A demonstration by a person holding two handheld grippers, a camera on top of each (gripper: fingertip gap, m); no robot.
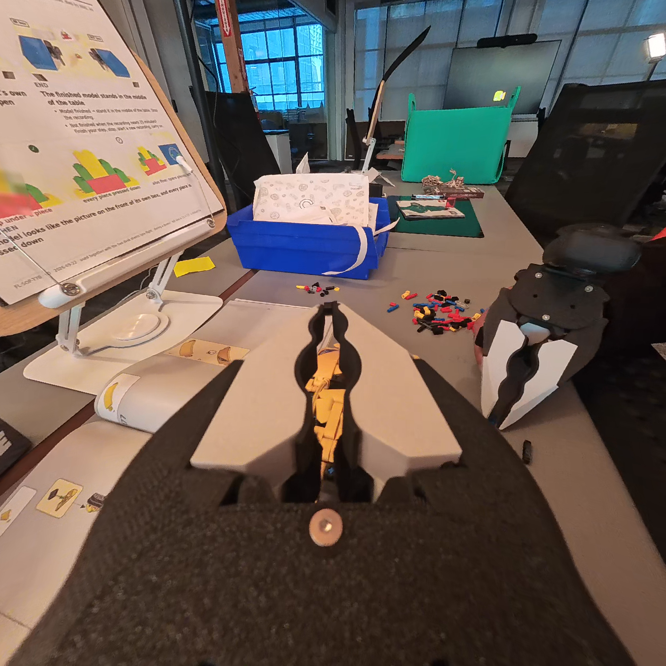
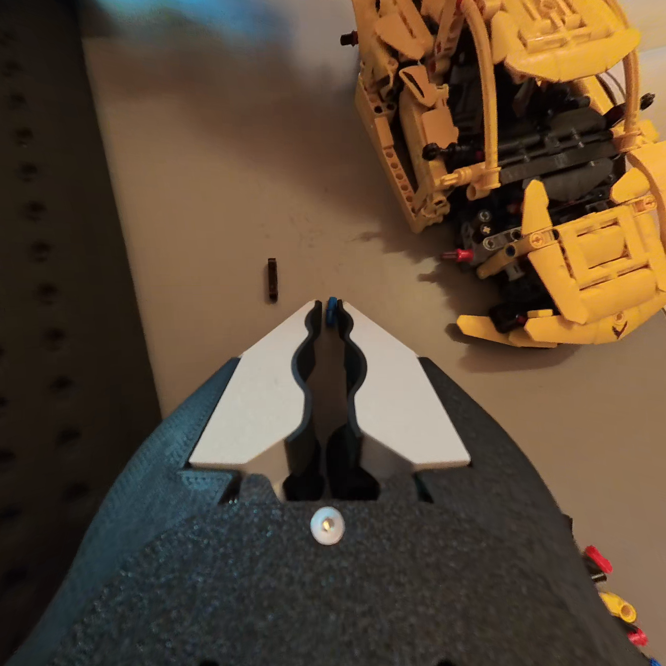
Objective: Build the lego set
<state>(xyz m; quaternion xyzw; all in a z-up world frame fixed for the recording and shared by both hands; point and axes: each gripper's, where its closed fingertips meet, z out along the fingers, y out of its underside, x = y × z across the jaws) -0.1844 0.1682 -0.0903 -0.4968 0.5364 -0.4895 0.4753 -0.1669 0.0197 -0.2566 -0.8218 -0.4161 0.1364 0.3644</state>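
Lego model [image 2: 522, 173], yellow, is lying on grey table [image 2: 234, 162], right of the right gripper [image 2: 329, 306], whose fingers are pinching a small blue pin [image 2: 330, 312] at the tips; a dark pin [image 2: 272, 279] is sitting just left. Left gripper [image 1: 329, 306] is hovering over the model w/ tips nearly pressed together; can't tell if gripping anything. Loose pcs pile [image 1: 441, 315] and blue bin [image 1: 306, 245] are sitting beyond.

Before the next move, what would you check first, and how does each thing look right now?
1. Blue pin pinched at the right gripper tips: ok.
2. Pin sits straight in the jaws: cannot tell.
3. Yellow model within view, resting on the table: ok.
4. Left gripper jaws closed: ok; gripping anything: cannot tell.
5. Loose black piece clear of the right gripper: ok.
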